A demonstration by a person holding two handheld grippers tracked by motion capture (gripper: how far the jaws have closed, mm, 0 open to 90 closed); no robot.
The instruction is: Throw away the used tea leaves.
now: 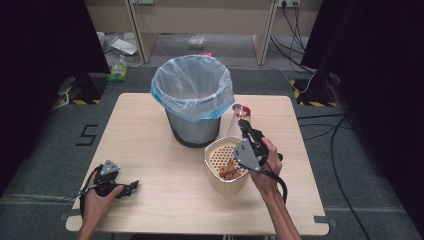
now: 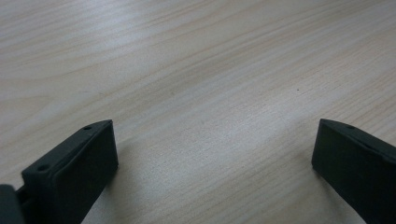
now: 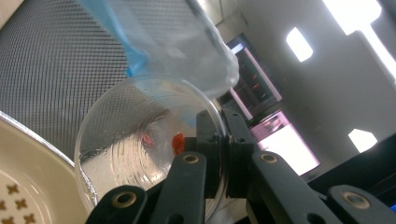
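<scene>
Right gripper [image 1: 245,126] clamps the clear cup [image 1: 238,118] by its rim, between bin [image 1: 192,95] and strainer [image 1: 220,150]; next, presumably tip it over the bin; left gripper [image 1: 131,188] rests wide, near left.

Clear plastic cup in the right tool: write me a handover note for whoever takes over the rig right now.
Right tool: shut on the rim of the clear plastic cup, held off the table beside the bin; red bits cling inside the cup.
Left tool: open, nothing between its jaws, resting low on the table at the near left.
Things: lined trash bin at table centre; cream strainer basket beside it, food scraps inside.
Done: cup picked up.
Left, as it looks: probably bring the cup over the bin and let go; the basket's scraps may follow.
</scene>
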